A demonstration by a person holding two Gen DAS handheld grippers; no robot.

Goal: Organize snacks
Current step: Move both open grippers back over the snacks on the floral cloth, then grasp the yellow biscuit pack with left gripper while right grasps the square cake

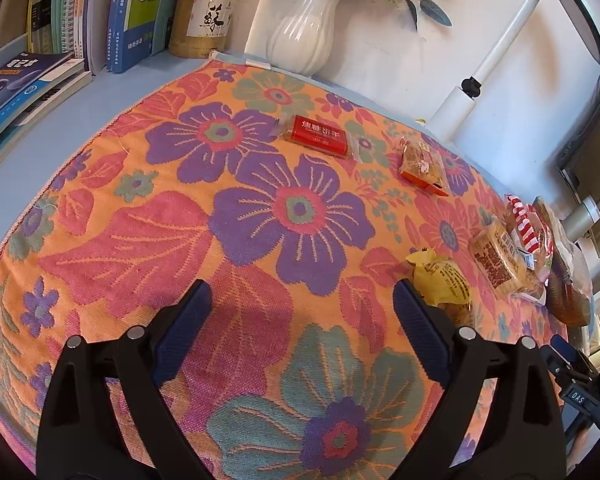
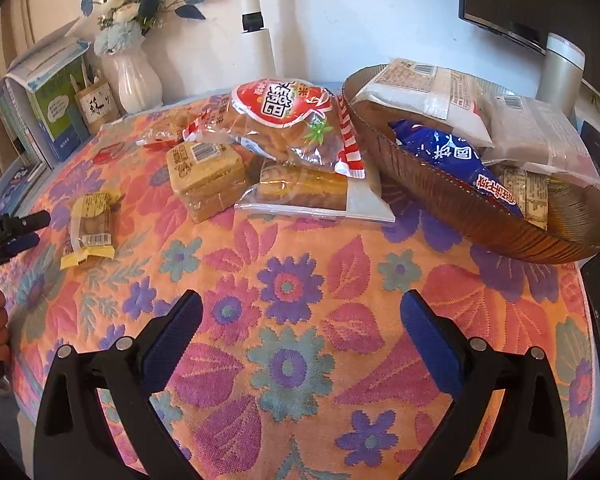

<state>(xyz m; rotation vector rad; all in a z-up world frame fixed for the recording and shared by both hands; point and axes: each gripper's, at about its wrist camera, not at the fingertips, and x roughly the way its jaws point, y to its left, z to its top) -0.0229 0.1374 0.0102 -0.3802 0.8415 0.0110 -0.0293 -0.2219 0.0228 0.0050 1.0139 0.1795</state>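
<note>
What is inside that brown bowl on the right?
The brown bowl holds a blue snack bag, two pale wrapped packs leaning over its far rim, and a label-covered packet. Anything beneath them is hidden.

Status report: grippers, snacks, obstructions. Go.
Left gripper open, empty. Right gripper open, empty. Basket part-filled; yellow snack and others loose on cloth. Nothing blocking.

orange floral cloth [image 1: 228,240]; brown basket [image 2: 500,236]
</note>
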